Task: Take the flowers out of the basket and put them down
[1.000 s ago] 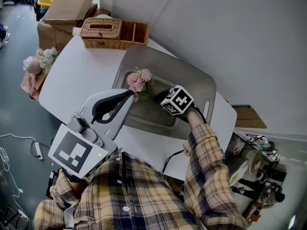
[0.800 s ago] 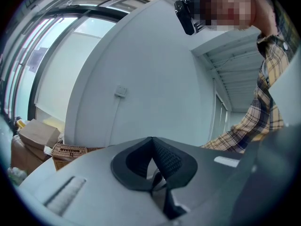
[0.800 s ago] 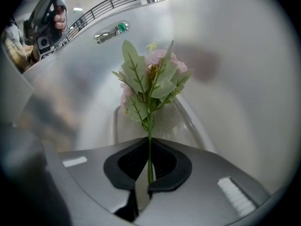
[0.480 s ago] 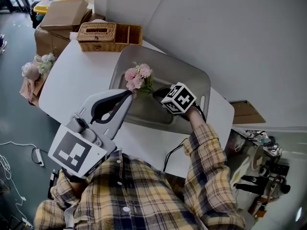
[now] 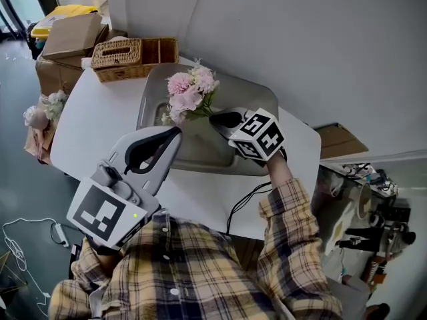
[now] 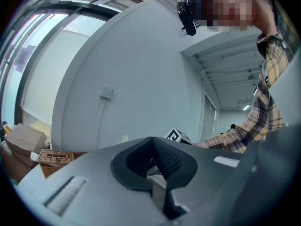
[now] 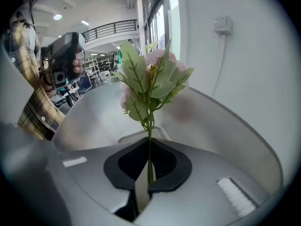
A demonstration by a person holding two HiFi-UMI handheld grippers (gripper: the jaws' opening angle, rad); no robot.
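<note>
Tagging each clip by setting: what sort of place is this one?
Likely a workshop or lab hall, not a home: cardboard boxes, a clutter of gear, a railed mezzanine.

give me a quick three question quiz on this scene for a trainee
1. True or false: the right gripper has its jaws shut on the thin green stem of the pink artificial flower bunch.
2. Where is the woven wicker basket? A) at the far end of the white table B) inside the grey metal tray C) on the floor
3. Fill in: the left gripper, jaws together, holds ____.
Key: 1 true; 2 A; 3 nothing
</note>
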